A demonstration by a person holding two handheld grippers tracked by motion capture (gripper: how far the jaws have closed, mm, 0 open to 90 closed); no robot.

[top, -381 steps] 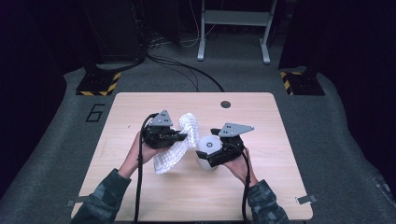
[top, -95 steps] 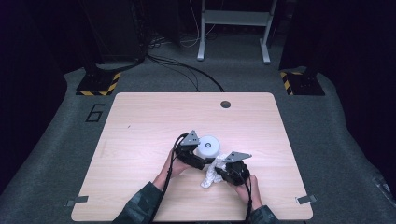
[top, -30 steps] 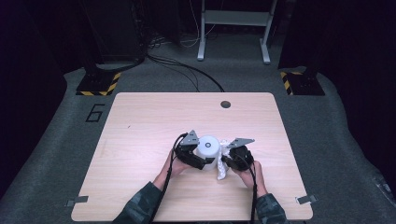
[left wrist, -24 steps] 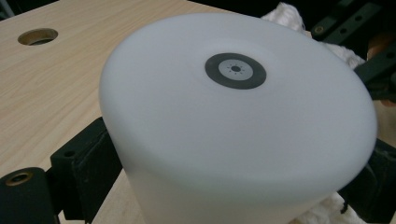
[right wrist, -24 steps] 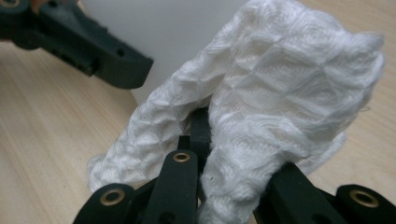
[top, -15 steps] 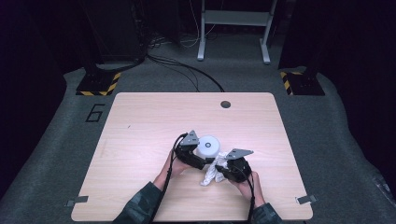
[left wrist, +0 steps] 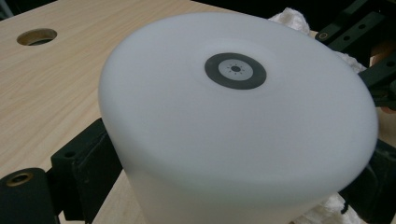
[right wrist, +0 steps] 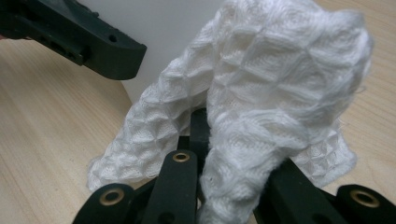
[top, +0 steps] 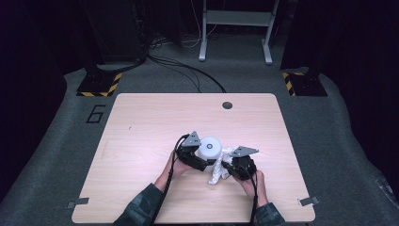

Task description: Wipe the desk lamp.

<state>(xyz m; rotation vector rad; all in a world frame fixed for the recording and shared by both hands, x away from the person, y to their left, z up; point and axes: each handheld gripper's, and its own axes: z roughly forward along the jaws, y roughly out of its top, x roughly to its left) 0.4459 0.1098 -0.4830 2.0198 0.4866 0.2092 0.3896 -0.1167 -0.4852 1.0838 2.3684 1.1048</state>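
A white cylinder with a dark ring on its top face stands on the wooden table. My left gripper is shut on it, one black jaw on each side of the cylinder. My right gripper is shut on a white waffle-weave cloth, just right of the cylinder. In the right gripper view the cloth bunches over the jaws and rests against the cylinder's wall, next to the left gripper's finger. A bit of the cloth peeks out behind the cylinder.
A round cable hole sits near the table's far edge. The person's forearms come in over the front edge. Dark floor with cables and a metal stand lie beyond the table.
The right gripper with the cloth has shifted slightly toward the front edge, and the cloth now hangs lower beside the cylinder. The left gripper and cylinder stayed put.
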